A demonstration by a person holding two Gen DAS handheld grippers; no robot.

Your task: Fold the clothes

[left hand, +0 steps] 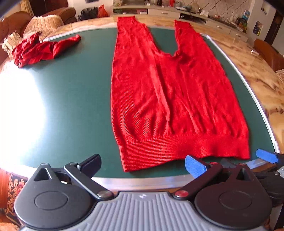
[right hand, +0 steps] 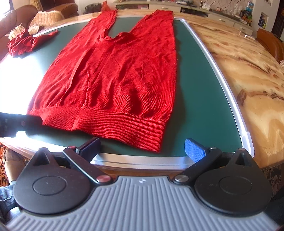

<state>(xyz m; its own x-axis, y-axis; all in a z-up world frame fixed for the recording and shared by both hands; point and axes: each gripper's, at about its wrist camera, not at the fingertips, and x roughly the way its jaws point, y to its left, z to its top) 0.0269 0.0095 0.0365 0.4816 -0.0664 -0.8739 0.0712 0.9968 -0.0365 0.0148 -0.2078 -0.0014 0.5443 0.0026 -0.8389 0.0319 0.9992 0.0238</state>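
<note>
My left hand-held gripper (left hand: 142, 164) is at the near edge of the table, with its 2 fingers spread wide and holding nothing. One finger is black (left hand: 92, 162) and the other has a blue pad (left hand: 194, 168). Its tips are just before the ribbed hem of the bright red knitted sleeveless top (left hand: 170, 99). My right hand-held gripper (right hand: 142, 146) is also spread apart and empty, and it is near the hem corner on my right side. In the left wrist view I see a blue fingertip of it at the right border.

The red top lies flat on the dark green mat with a silver frame (right hand: 204, 99), its hem toward me and its 2 shoulder straps pointing to the far edge. The fabric has some soft wrinkles. The mat rests on a table with a glossy marbled beige top (right hand: 248, 71).

Farther, at the far left corner of the mat, a crumpled dark red garment (left hand: 37, 50) lies well apart from the top. Behind the table I see brown leather armchairs (right hand: 16, 19) and a long pale sideboard (left hand: 195, 16) with many small things on it.
</note>
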